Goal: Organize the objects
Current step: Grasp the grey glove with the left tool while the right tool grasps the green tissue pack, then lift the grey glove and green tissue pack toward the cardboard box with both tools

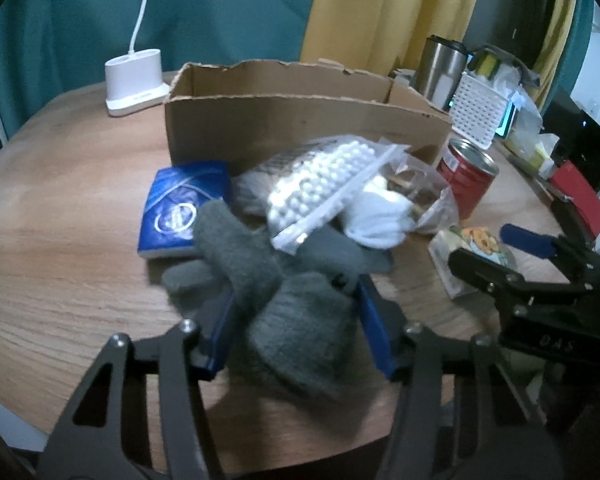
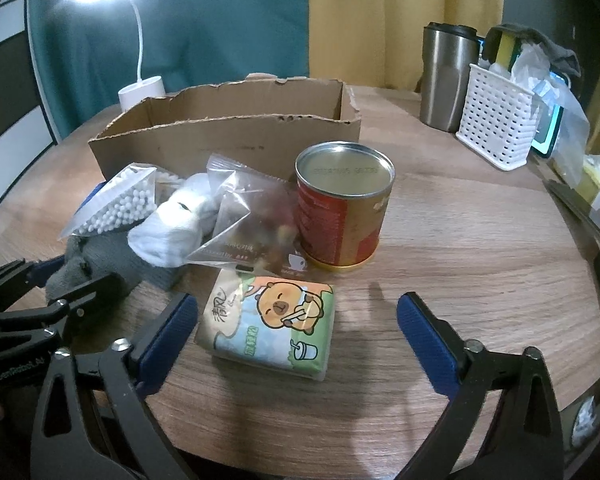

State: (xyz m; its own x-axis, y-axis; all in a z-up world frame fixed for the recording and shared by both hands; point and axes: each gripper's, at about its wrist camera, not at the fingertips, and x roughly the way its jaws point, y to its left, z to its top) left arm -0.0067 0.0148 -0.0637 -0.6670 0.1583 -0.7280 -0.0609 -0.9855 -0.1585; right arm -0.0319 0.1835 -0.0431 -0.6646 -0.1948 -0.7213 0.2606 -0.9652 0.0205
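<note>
Nearby, cotton-swab bag (image 1: 324, 184) overlaps grey glove (image 1: 276, 280) — cardboard box (image 1: 300, 120) behind.

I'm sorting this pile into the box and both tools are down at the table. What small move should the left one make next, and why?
Probably lift. The left tool has its blue pads pressed on the grey knitted glove, so raising it should free the glove from under the clear bag of white cotton swabs before carrying it to the open brown cardboard box.
</note>
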